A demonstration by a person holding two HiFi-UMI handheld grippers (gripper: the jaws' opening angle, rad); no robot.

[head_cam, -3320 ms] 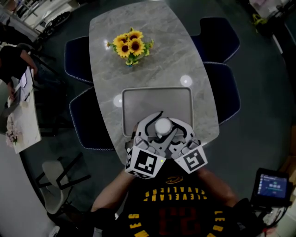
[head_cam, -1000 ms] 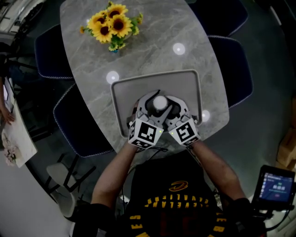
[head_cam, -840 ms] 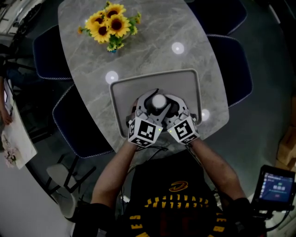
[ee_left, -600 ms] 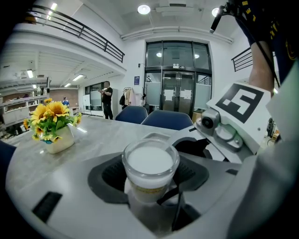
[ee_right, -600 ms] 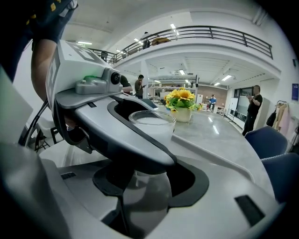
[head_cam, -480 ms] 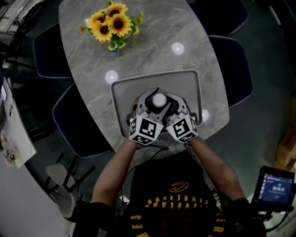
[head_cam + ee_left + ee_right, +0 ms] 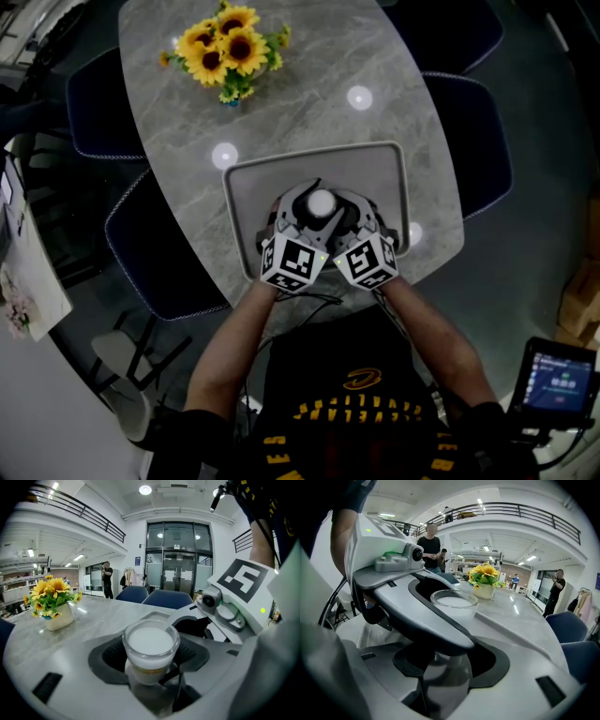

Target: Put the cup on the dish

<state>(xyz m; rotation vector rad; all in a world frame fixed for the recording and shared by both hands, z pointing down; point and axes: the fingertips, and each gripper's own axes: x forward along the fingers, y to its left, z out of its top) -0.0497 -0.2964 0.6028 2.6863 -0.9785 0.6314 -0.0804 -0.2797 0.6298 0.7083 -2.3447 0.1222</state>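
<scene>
Job now: I think it is setting the cup (image 7: 321, 202) down on the dish (image 7: 370, 178).
Where the cup is: over the middle of the dish, a bit nearer the person, with both grippers around it. I cannot tell if its bottom touches the dish yet.
Left gripper (image 7: 149, 641): its fingers are wide apart and the cup sits right between them. The dark pads (image 7: 105, 656) lie by its sides. It looks like a hold.
Right gripper (image 7: 452, 665): its fingers are apart too, and the see-through lower part of the cup shows between them. One finger of the left gripper lies across in front, so I cannot tell if the pads press on the cup.
How to do it well: keep the cup standing straight up, because it is full almost to the top. Go down slowly until the bottom sits flat on the dish. Then let go gently, one gripper after the other, and pull back without bumping it.
What could go wrong: the two grippers are crossed close together, so a quick pull could knock the cup and spill it.
How the cup looks: small, round and made of clear glass. White stuff like milk fills it nearly to the rim. A pale band with a yellow-brown line goes round the middle.
How the dish looks: a flat grey tray with a raised edge and round corners, on the grey stone-look desk (image 7: 309, 94).
</scene>
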